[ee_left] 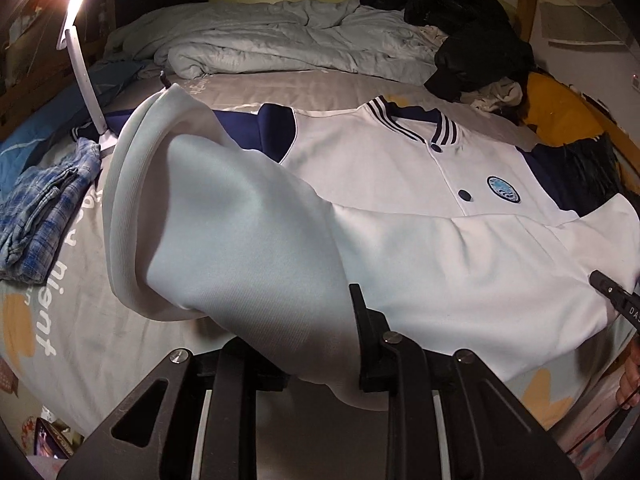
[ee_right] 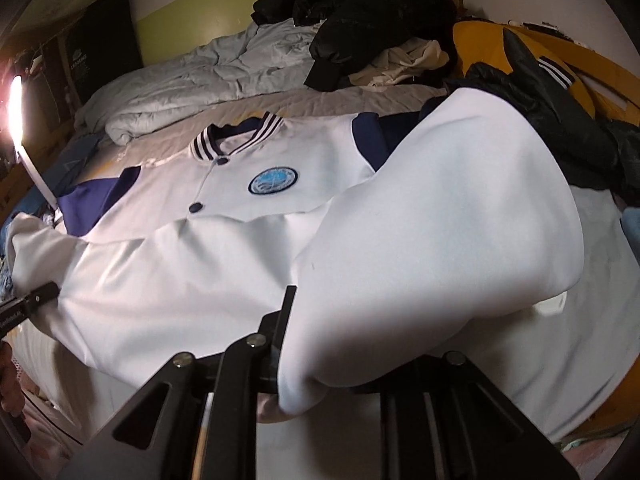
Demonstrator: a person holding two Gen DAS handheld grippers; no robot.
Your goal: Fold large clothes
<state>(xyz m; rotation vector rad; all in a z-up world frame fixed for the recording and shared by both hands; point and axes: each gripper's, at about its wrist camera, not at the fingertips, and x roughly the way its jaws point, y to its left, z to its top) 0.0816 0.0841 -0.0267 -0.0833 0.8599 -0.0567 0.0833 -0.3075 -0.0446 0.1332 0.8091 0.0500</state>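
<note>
While the jacket (ee_left: 400, 168) lies face up across the bed (ee_left: 72, 320), collar at the far side, its near hem is held lifted at both corners. The left tool (ee_left: 316, 320) is clamped on the hem's left corner, and the right tool (ee_right: 320, 332) is clamped on the right corner, cloth bulging up over each.

Judged from this, the hem is being folded up toward the collar. For a clean fold, both corners should be carried away at equal height and pace, kept taut between the tools so that no slack sags in the middle, and laid down square to the button line before the grips are let go.

Only in the left view are the ribbed hem band (ee_left: 128, 200), a folded plaid garment (ee_left: 44, 208) at the left and the bed's printed lettering shown. Only in the right view is the striped cuff (ee_right: 556, 72) on the dark pile (ee_right: 560, 128) at the far right seen.
</note>
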